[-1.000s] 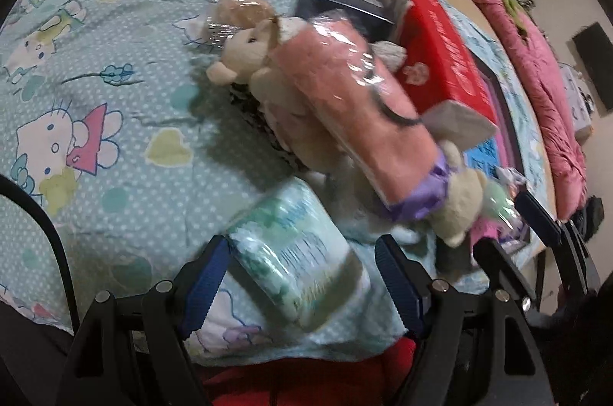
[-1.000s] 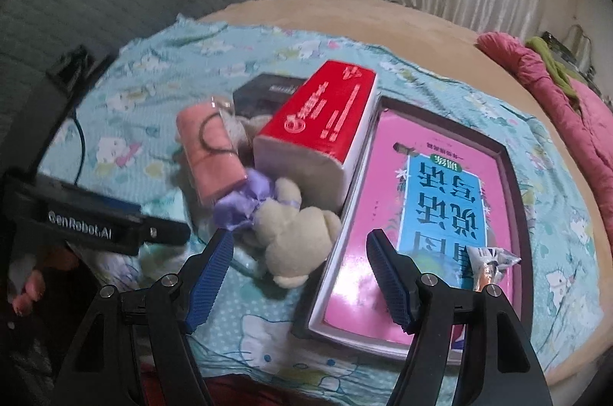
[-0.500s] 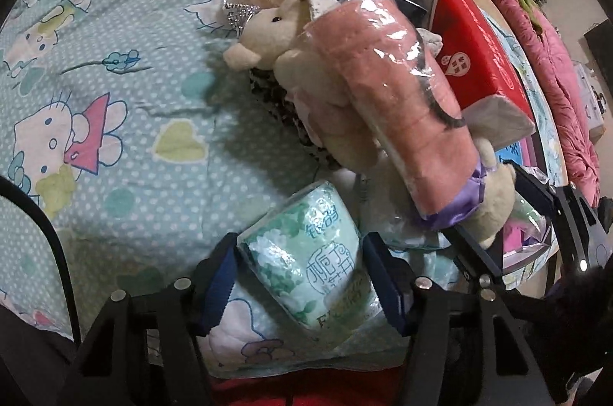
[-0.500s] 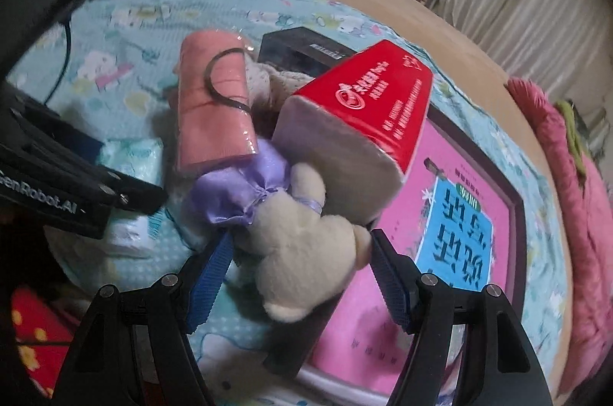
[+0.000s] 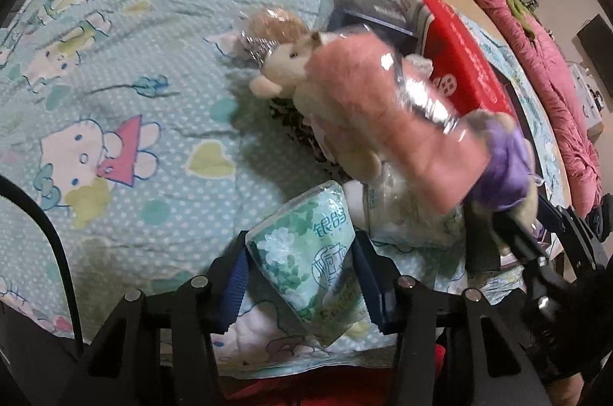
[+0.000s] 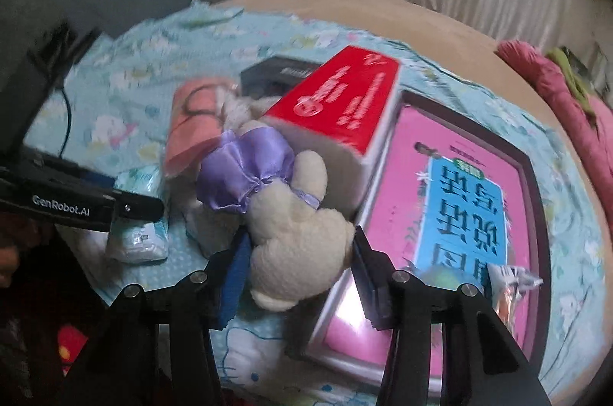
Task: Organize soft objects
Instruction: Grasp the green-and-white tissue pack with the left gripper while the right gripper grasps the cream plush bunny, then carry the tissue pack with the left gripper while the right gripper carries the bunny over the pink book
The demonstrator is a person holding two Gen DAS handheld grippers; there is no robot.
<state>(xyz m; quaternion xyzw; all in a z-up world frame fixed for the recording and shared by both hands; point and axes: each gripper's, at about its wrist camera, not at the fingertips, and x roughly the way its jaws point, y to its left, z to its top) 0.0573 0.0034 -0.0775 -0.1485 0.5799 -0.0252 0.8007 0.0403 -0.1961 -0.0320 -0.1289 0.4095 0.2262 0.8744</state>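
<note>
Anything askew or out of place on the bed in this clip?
Yes: the red tissue box sits tilted, one end propped on the pink book and the soft toys; everything is heaped together rather than laid out.

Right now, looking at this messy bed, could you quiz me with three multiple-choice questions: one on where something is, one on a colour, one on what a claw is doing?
1. Where does the red box lie?
A. beside the pink book
B. on the floor
C. under the sheet

2. What colour is the plush bear's dress?
A. green
B. purple
C. black

3. What is the left claw doing?
A. hanging open over bare sheet
B. gripping the book
C. closed on the green tissue pack

Answers: 1 A, its edge meets the pink book; 2 B, shiny purple fabric; 3 C, both pads press the pack's sides.
</note>
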